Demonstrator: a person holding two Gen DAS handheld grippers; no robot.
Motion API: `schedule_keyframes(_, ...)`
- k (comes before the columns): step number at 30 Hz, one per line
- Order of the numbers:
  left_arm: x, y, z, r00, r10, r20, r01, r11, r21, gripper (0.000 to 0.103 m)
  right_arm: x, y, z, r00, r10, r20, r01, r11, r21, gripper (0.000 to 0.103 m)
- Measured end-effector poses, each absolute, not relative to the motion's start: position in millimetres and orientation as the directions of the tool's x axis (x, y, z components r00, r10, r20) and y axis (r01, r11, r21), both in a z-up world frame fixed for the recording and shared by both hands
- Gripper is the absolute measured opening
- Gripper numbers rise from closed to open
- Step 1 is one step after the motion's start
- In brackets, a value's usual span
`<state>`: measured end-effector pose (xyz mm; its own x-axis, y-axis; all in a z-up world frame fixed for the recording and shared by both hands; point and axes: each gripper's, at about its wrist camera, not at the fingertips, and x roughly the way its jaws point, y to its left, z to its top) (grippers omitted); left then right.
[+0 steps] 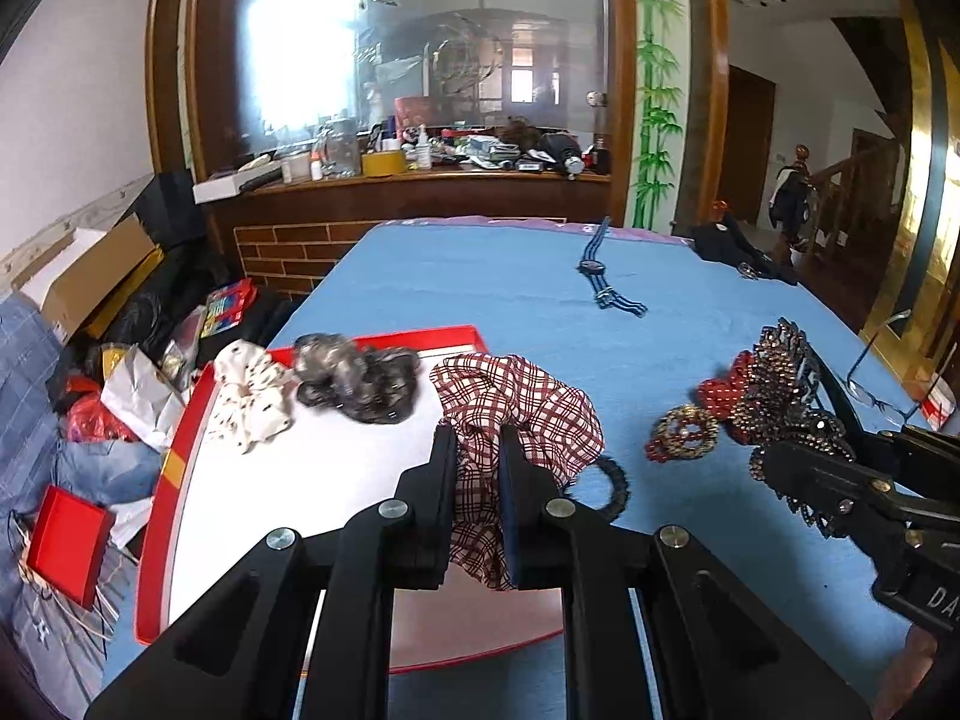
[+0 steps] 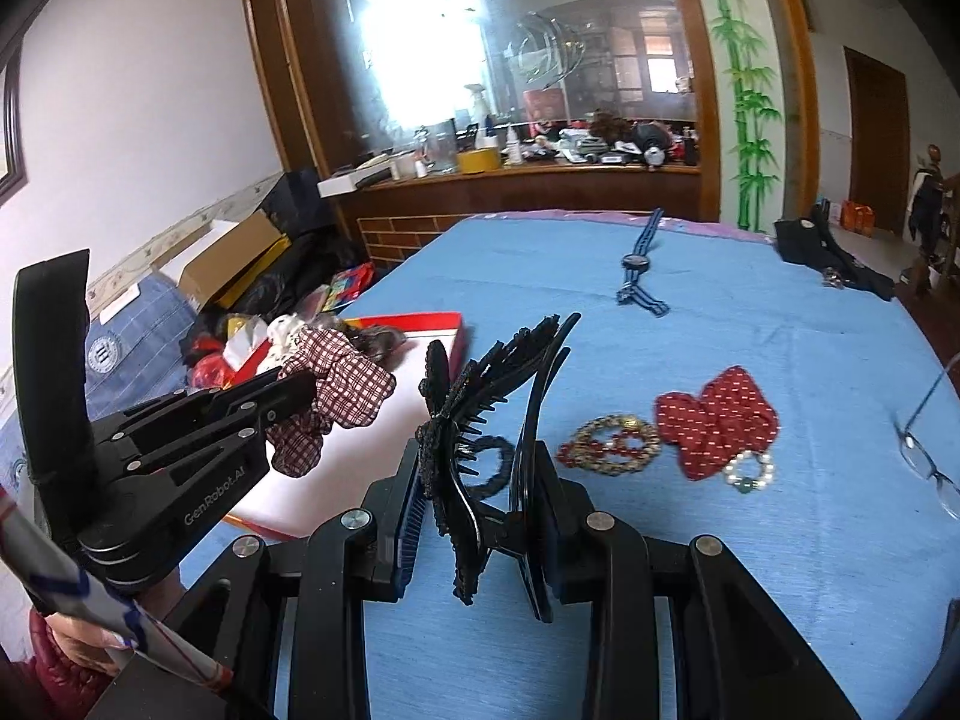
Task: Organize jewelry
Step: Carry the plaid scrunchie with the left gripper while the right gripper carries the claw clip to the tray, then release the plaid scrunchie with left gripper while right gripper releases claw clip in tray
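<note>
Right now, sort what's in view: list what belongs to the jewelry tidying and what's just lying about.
Job:
left gripper shut on plaid scrunchie
right gripper shut on black hair claw
red tray
red bow
beaded brooch
pearl bracelet
watch

Lying about:
eyeglasses
cardboard box

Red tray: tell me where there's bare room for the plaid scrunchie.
The red tray is bare across its white near half, below the spotted scrunchie and grey scrunchie. Its far edge is crowded. The plaid scrunchie hangs over the right side.
</note>
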<state>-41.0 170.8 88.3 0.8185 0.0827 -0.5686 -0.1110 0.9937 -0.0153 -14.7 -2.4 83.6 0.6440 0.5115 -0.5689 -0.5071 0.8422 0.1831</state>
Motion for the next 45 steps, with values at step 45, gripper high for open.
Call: schedule_keyframes(45,33.4,303.8,34.9,0.647,0.139,-0.750,-0.302,0.950,-0.085,0.013,137.6,175.2,35.6,0.400,0.478,-0.782,-0.530,0.816,0.229,0.036)
